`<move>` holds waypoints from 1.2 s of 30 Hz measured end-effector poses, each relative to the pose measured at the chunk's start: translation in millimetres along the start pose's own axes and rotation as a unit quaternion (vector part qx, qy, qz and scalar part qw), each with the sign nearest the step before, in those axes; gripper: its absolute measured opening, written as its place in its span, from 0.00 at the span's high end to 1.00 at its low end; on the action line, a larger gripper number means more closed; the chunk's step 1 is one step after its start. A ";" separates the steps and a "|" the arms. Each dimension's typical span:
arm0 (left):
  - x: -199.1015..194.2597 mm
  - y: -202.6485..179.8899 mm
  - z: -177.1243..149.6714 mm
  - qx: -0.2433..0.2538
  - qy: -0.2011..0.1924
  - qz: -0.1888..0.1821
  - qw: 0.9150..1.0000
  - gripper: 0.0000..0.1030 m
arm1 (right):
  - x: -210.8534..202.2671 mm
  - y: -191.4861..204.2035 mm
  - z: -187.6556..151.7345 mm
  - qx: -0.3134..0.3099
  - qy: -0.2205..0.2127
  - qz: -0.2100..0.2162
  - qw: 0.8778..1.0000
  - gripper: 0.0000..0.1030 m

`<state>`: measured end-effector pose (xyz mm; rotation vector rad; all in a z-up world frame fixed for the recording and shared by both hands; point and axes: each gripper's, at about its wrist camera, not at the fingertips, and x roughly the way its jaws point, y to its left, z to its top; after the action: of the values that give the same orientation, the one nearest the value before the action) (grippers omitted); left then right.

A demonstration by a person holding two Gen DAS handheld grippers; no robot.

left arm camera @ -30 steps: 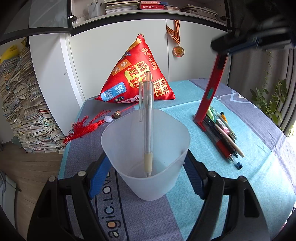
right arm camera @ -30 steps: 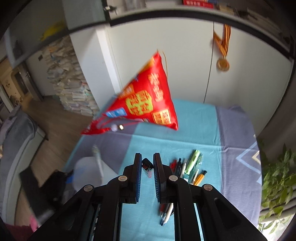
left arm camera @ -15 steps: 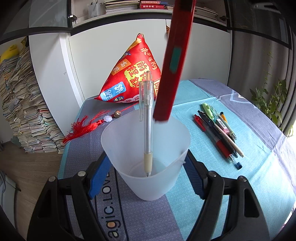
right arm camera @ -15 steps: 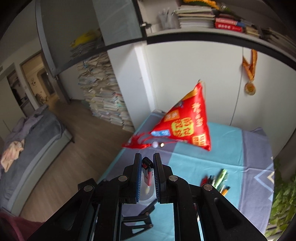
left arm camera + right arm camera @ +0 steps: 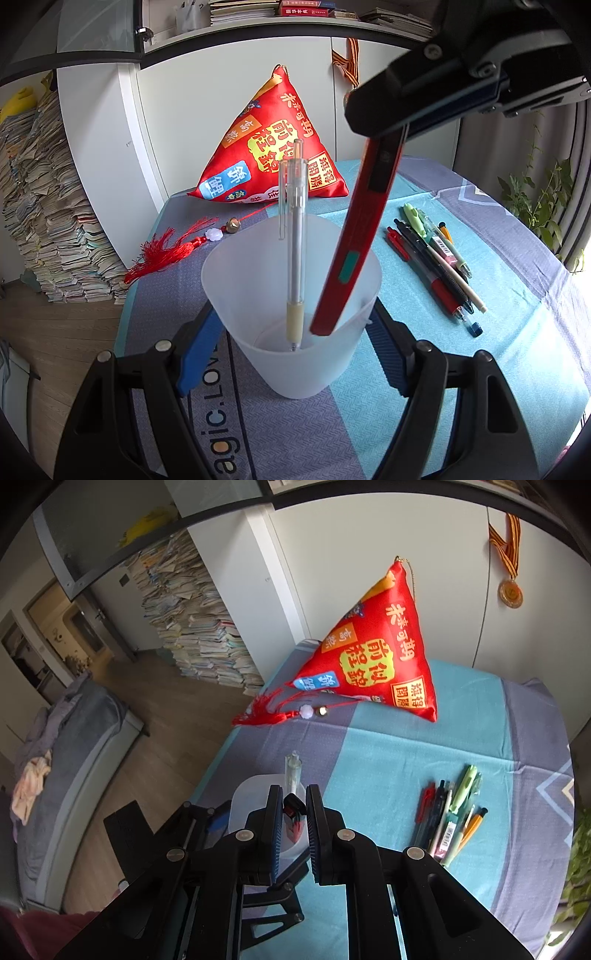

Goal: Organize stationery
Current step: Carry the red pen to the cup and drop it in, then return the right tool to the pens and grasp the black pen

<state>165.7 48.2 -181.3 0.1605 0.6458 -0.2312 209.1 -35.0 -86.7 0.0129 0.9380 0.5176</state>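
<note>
My left gripper (image 5: pixel 291 347) is shut on a translucent white cup (image 5: pixel 291 306) that stands on the tablecloth. A clear pen (image 5: pixel 295 240) stands upright inside it. My right gripper (image 5: pixel 388 122) comes in from the upper right, shut on the top end of a red pen (image 5: pixel 354 251). The pen slants down with its lower end inside the cup's right rim. In the right wrist view the right gripper (image 5: pixel 293 812) pinches the red pen (image 5: pixel 293 806) directly over the cup (image 5: pixel 251 794), and the clear pen (image 5: pixel 293 770) pokes up behind.
A row of several pens (image 5: pixel 436 266) lies on the cloth right of the cup. A red triangular cushion (image 5: pixel 273 155) and its tassel (image 5: pixel 173 247) sit at the back. The table edge (image 5: pixel 125 306) drops off at left toward stacked books (image 5: pixel 48 206). A plant (image 5: pixel 539 199) stands at right.
The right gripper carried the red pen from beside the pen row leftward to above the cup, then lowered its end into the cup. The left gripper and cup stayed still.
</note>
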 end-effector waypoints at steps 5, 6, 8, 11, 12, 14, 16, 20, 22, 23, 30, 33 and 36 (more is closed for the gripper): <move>-0.1 -0.2 -0.1 0.000 0.000 0.000 1.000 0.26 | -2.2 -5.3 -0.9 0.008 -0.002 -0.001 1.000 0.87; -0.1 -0.2 0.0 0.000 0.000 0.000 1.000 0.26 | -3.8 -7.0 -1.0 0.010 -0.004 -0.001 1.000 0.87; -0.1 -0.1 -0.1 0.000 0.000 0.000 1.000 0.26 | -7.6 -10.5 -2.1 0.014 -0.010 -0.005 1.000 0.87; -0.1 -0.1 -0.1 0.000 0.000 0.000 1.000 0.26 | -10.1 -20.5 -4.6 0.026 -0.013 -0.013 0.999 0.87; -0.1 0.0 0.0 0.000 0.000 0.000 1.000 0.26 | -9.9 -25.4 -5.4 0.034 -0.013 -0.017 0.999 0.87; -0.1 -0.1 -0.1 0.000 0.000 0.000 1.000 0.26 | -7.8 -36.2 -8.1 0.050 -0.010 -0.029 0.998 0.87; -0.1 -0.1 -0.1 0.000 0.000 0.000 1.000 0.26 | -2.2 -50.0 -12.0 0.069 -0.002 -0.048 0.996 0.87; -0.1 -0.1 -0.1 0.000 0.000 0.000 1.000 0.26 | 14.9 -74.4 -21.8 0.098 0.028 -0.079 0.992 0.87; -0.2 -0.1 -0.1 0.001 0.000 0.000 1.000 0.26 | 23.1 -85.8 -26.1 0.112 0.042 -0.089 0.989 0.87; -0.6 -0.6 -0.8 0.001 0.000 0.001 1.000 0.26 | 26.4 -90.5 -28.3 0.117 0.046 -0.095 0.987 0.87; -0.5 -0.4 -1.0 0.001 0.000 0.000 1.000 0.26 | 43.5 -111.1 -32.9 0.138 0.067 -0.115 0.982 0.87; -0.4 -0.3 -1.0 0.000 0.000 0.000 1.000 0.26 | 50.4 -119.3 -28.6 0.144 0.075 -0.119 0.979 0.87; -0.3 -0.6 -1.4 0.001 0.000 0.000 1.000 0.26 | 59.1 -127.5 -23.8 0.149 0.085 -0.125 0.977 0.87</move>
<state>164.5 48.0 -182.3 0.1627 0.6455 -0.2316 272.4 -126.6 -175.7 0.1213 1.1607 0.1439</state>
